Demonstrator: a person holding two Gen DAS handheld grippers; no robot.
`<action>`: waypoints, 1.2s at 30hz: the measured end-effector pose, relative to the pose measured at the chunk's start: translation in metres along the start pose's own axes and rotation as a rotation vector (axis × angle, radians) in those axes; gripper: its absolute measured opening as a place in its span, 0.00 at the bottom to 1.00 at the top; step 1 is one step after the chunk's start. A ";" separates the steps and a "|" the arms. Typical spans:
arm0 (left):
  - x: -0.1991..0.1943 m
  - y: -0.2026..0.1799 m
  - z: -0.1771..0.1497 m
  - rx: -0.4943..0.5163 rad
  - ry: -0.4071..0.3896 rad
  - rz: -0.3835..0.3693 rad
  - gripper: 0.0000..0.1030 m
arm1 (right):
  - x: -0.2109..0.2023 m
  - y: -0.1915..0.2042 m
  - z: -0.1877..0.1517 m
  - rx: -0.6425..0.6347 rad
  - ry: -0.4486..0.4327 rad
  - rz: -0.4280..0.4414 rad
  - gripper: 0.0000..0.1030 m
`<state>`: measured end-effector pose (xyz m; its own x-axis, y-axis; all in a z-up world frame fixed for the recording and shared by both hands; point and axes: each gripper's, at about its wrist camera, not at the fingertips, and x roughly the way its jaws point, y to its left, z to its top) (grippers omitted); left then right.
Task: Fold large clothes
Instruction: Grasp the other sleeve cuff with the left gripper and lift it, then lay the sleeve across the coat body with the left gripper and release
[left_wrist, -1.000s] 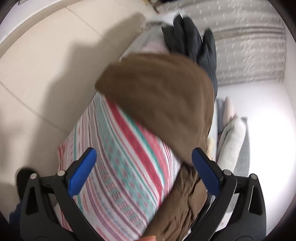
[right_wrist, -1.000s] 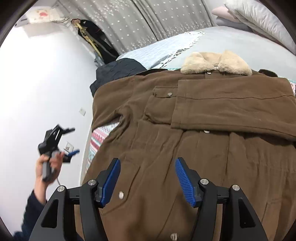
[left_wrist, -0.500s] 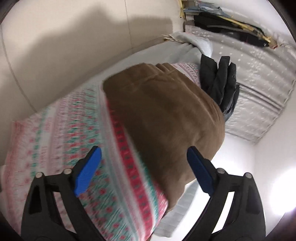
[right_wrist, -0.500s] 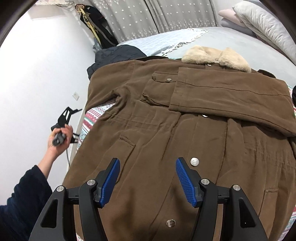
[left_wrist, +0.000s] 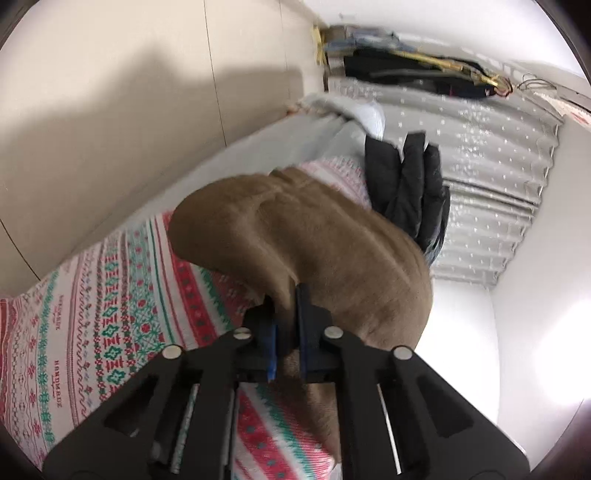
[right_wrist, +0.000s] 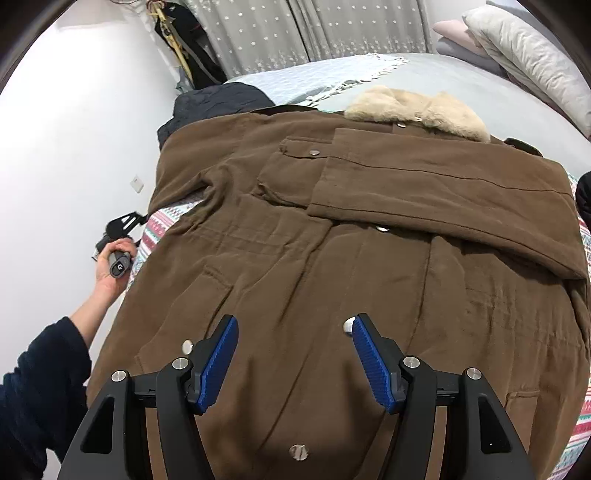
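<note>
We have a brown coat (right_wrist: 332, 266) spread front-up on the bed (right_wrist: 461, 85), over a striped blanket (left_wrist: 110, 314), fur collar (right_wrist: 413, 110) at the far end and one sleeve (right_wrist: 443, 199) already laid across the chest. A second ago our left claw (left_wrist: 284, 325) hung wide open above the coat's side edge; now it has dropped to that edge and its jaws have just closed, pinching a fold of brown cloth between the blue pads. Our right claw (right_wrist: 291, 354) hovers over the lower front with its jaws moderately open and nothing between them, much where it was. So we judge the second sleeve side is now in hand, and the next move should be to carry it across the body; the cloth looks thick, so a shallow pinch could slip as we lift
</note>
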<state>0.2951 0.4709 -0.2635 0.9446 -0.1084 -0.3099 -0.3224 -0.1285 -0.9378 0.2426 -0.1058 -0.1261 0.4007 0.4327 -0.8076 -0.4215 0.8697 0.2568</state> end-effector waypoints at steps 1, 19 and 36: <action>-0.004 -0.005 0.001 0.001 -0.026 -0.007 0.07 | -0.001 -0.003 0.002 0.005 -0.007 -0.002 0.63; -0.091 -0.202 -0.063 0.538 -0.213 -0.113 0.06 | -0.021 -0.079 0.009 0.219 -0.056 -0.059 0.63; -0.090 -0.284 -0.237 1.031 -0.160 -0.102 0.06 | -0.059 -0.133 0.007 0.431 -0.119 0.022 0.63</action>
<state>0.2866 0.2834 0.0678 0.9857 -0.0030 -0.1683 -0.1028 0.7809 -0.6161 0.2806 -0.2460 -0.1088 0.4968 0.4549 -0.7391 -0.0639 0.8684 0.4917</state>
